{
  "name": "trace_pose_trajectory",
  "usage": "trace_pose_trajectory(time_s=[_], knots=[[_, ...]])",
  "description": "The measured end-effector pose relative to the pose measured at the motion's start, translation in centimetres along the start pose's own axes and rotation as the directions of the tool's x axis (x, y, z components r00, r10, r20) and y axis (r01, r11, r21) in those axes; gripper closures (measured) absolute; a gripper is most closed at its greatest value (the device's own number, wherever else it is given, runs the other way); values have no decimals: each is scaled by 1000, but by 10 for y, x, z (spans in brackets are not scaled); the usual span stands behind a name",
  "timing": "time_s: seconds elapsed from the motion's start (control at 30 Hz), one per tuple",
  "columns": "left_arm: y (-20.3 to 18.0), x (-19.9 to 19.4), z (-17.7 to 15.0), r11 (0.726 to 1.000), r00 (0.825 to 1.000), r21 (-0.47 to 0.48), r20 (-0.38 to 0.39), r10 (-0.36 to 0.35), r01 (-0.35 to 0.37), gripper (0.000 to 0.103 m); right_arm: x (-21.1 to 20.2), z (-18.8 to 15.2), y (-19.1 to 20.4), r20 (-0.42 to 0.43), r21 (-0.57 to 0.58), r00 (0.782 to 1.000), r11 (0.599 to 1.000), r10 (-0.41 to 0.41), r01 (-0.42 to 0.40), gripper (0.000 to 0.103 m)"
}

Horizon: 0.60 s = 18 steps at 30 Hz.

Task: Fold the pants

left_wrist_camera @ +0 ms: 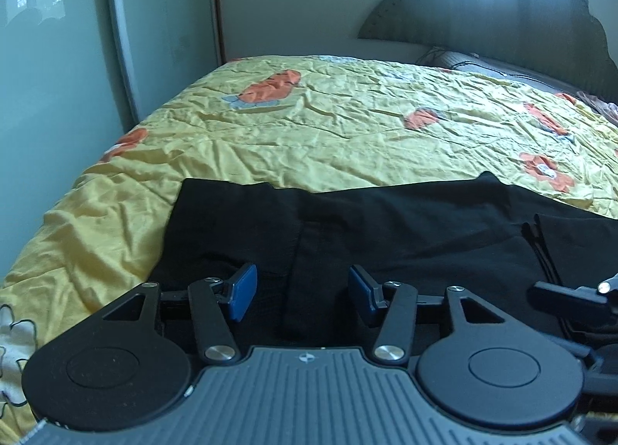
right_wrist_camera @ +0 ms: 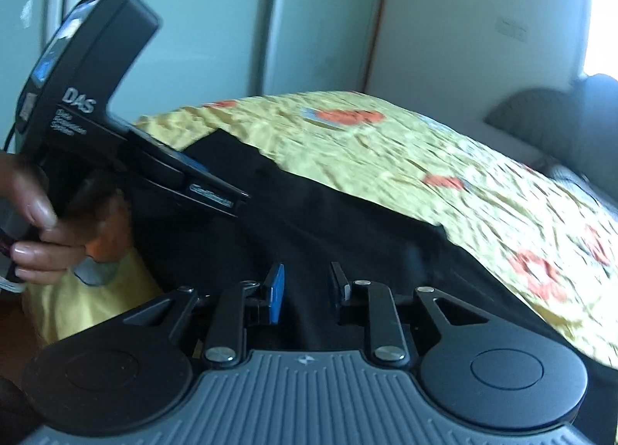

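Pants: black pants (left_wrist_camera: 386, 221) lie flat on the yellow bedspread (left_wrist_camera: 309, 128).
Left gripper (left_wrist_camera: 303, 296): fingers spread, holding nothing.
Right gripper (right_wrist_camera: 307, 286): fingers slightly apart, empty.

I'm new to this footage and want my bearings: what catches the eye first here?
The black pants lie spread across the near edge of the bed, dark against a crumpled yellow bedspread with orange flowers. The left gripper hangs low over the pants, its blue-padded fingers apart and gripping nothing. In the right wrist view, a hand at the left holds that gripper's black body, and the right gripper hovers over the same cloth.
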<state>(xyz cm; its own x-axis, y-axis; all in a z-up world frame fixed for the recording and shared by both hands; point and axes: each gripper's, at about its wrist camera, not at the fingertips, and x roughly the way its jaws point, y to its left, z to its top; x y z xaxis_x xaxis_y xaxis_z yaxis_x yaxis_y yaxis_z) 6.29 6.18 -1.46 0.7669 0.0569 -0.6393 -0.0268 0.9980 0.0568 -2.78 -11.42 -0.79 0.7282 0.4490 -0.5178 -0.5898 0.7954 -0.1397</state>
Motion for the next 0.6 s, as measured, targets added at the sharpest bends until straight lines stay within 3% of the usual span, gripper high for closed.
trace_pose_trajectory(time_s=[0.1,0.2,0.27,0.4,0.5,0.6], knots=[[9,-3,-2,1000,1000,-8,2,2,-2,45,6,5,12,5,-47,1000,999,24,-24,78],[16,-9,-3,1000,1000,-22,15,6,-5,45,8,10,28,10,-99,999,994,41,-39,64],[24,-15,-3,997,997,-46,39,61,-59,45,8,13,38,22,-132,998,990,51,-48,52],[63,-25,3,979,993,-178,50,108,-98,44,9,18,60,56,-232,997,972,57,-42,52],[97,-27,4,952,998,-300,-4,60,-58,44,15,22,80,77,-325,995,945,61,-33,52],[123,-28,-1,909,998,-418,-54,-38,12,44,31,26,101,91,-424,993,905,80,-34,52]])
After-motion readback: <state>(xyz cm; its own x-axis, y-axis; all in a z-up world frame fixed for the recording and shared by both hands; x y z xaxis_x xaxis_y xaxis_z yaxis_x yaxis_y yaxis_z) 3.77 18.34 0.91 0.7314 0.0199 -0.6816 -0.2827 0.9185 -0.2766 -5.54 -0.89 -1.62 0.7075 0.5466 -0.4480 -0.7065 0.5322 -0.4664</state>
